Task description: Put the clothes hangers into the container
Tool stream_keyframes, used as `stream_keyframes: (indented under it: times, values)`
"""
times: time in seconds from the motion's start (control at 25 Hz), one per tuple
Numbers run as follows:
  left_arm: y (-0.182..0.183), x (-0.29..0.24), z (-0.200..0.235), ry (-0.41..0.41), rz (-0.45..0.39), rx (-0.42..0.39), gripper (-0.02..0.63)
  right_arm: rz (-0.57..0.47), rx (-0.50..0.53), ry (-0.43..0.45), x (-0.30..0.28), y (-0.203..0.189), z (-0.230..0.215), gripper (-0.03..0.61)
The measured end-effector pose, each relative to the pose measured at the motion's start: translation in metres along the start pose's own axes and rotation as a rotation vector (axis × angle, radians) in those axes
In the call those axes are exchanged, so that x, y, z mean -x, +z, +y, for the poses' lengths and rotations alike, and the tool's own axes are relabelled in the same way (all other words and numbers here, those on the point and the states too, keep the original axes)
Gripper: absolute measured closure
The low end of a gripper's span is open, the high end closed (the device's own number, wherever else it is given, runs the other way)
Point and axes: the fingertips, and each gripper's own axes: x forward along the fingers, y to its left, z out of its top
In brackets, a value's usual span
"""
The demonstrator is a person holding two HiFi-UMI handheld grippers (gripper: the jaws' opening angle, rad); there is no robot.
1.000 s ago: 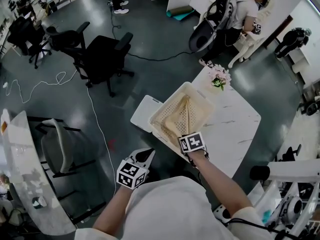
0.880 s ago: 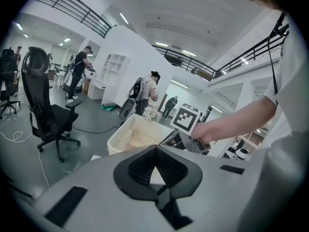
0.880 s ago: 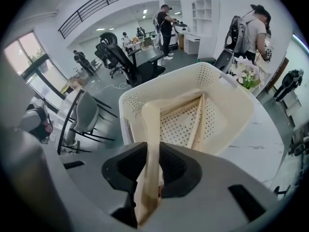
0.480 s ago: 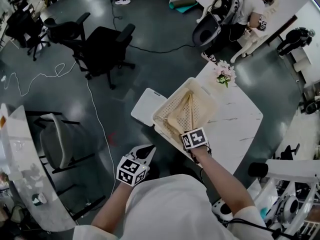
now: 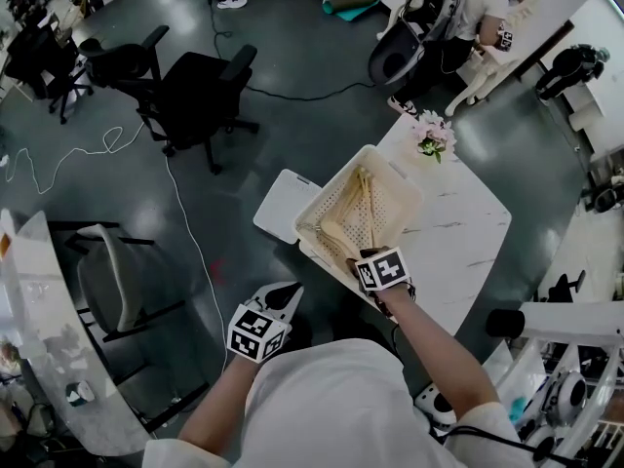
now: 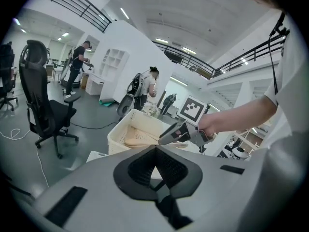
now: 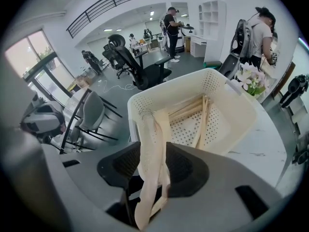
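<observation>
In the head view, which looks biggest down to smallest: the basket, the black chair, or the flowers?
1. Basket and black chair: they look about alike. The chair sits farther away on the floor, so I won't rank them.
2. Flowers: smallest.

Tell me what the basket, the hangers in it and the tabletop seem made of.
Basket: probably moulded plastic, matte cream, walls perforated. Hangers: likely bare pale wood, flat smooth bars. Tabletop: white with grey veins, so marble or marble-look laminate.

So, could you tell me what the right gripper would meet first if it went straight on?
Likely the hanger between its jaws, which have just been opening; past that, probably the basket.
</observation>
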Motion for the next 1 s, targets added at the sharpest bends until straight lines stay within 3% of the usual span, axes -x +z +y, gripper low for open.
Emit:
stream_keyframes:
  times: [0.48,0.6,0.68,1.0]
  values:
    - [-0.008,0.012,-0.020,-0.016,0.000,-0.043,0.606,-0.093,-0.018,-0.013,0.033,-0.014,0.000,0.407]
    - [-0.006,0.013,-0.026,-0.002,-0.013,-0.052,0.606,-0.134,-0.016,-0.008,0.045,-0.022,-0.002,0.438]
    - [-0.003,0.013,-0.033,0.009,-0.028,-0.056,0.606,-0.185,0.001,0.008,0.056,-0.025,-0.002,0.494]
    - [-0.004,0.005,-0.078,0.052,-0.061,-0.038,0.606,-0.464,0.031,0.122,0.133,-0.045,0.008,0.540]
